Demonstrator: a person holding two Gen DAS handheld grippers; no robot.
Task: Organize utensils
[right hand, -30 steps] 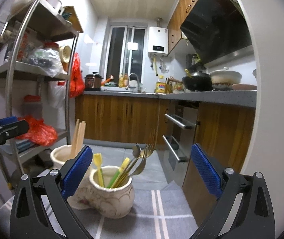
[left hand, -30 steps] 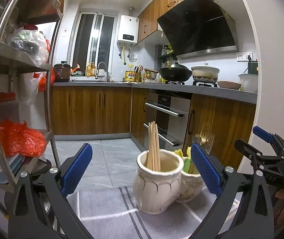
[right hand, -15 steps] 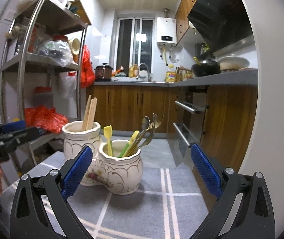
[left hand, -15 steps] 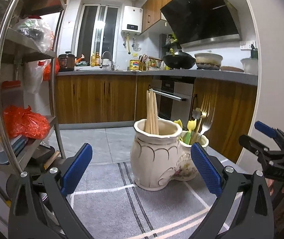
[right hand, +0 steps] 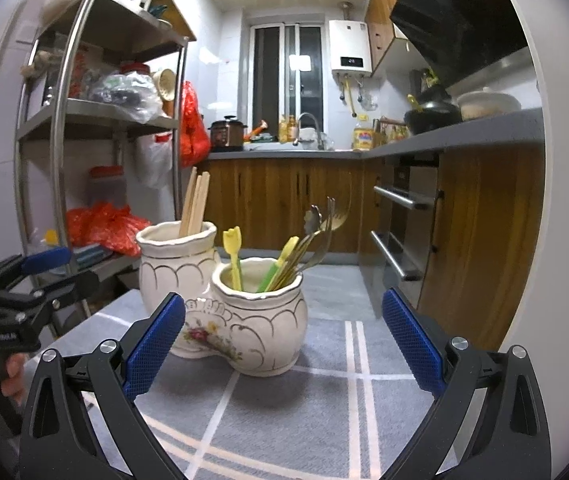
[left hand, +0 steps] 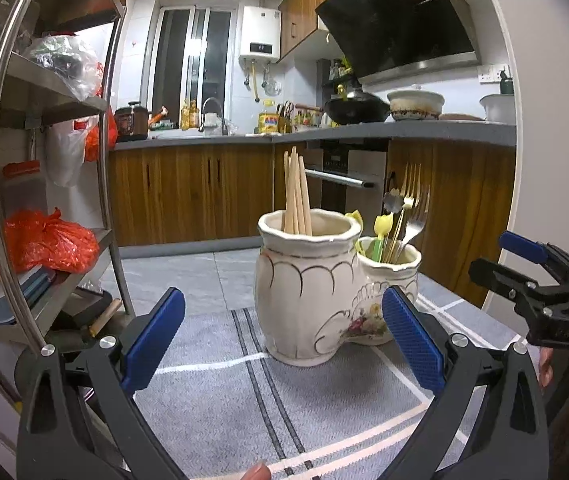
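Note:
A cream ceramic double utensil holder (left hand: 316,292) stands on a grey striped cloth (left hand: 224,400); it also shows in the right wrist view (right hand: 244,320). Its taller pot holds wooden chopsticks (left hand: 295,196) (right hand: 195,204). Its lower pot holds metal forks and spoons (left hand: 408,212) (right hand: 320,228) and yellow and green plastic picks (right hand: 234,256). My left gripper (left hand: 282,344) is open and empty, just in front of the holder. My right gripper (right hand: 282,344) is open and empty, in front of the lower pot. Each gripper shows at the edge of the other's view.
A steel shelf rack (left hand: 0,184) with bags and boxes stands close on the left. Wooden kitchen cabinets (right hand: 480,240) and an oven (right hand: 400,236) stand on the right. The cloth's far edge (right hand: 324,280) drops to a tiled floor.
Both grippers have sunk lower and drawn back a little, so the holder sits higher and the cloth fills more of each view. Both stay open and empty.

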